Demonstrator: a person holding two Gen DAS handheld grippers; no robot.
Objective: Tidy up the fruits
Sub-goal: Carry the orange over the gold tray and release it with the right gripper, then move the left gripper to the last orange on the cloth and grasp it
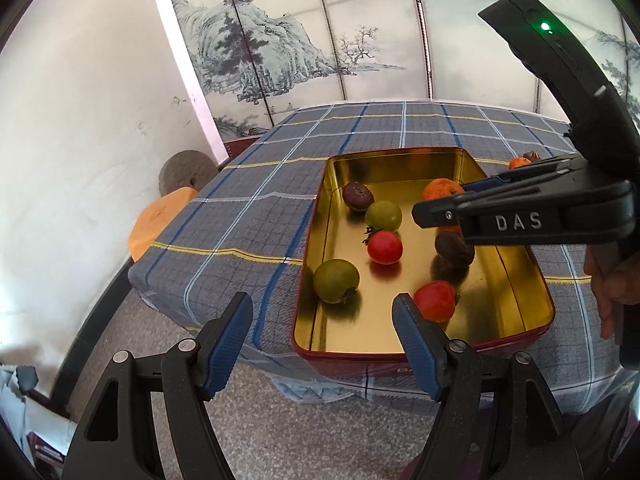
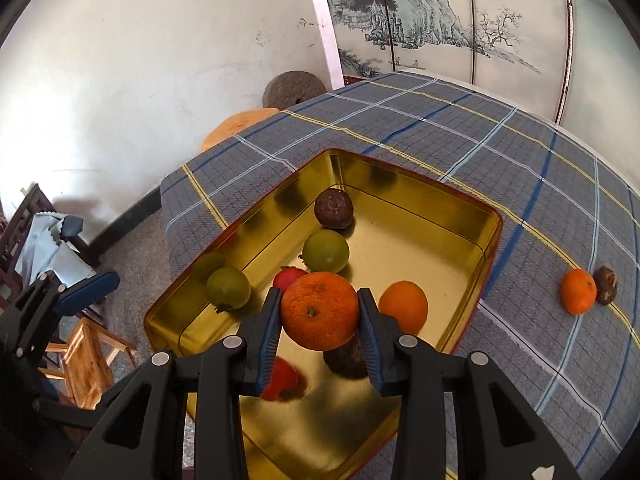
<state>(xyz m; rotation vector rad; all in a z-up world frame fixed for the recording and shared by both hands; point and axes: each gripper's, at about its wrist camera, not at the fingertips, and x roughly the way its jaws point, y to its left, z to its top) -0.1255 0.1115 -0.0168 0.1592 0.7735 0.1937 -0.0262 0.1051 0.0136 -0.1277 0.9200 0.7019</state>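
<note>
A gold-lined tin box sits on the checked tablecloth and holds several fruits: green, red, dark brown and an orange one. My right gripper is shut on an orange and holds it above the box; it shows from the side in the left wrist view. My left gripper is open and empty, at the box's near edge. A loose orange and a dark brown fruit lie on the cloth to the right of the box.
The table stands near a white wall and a painted screen. A stone wheel and an orange stool are beside the table's far corner. A wooden stool and a chair stand on the floor at the left.
</note>
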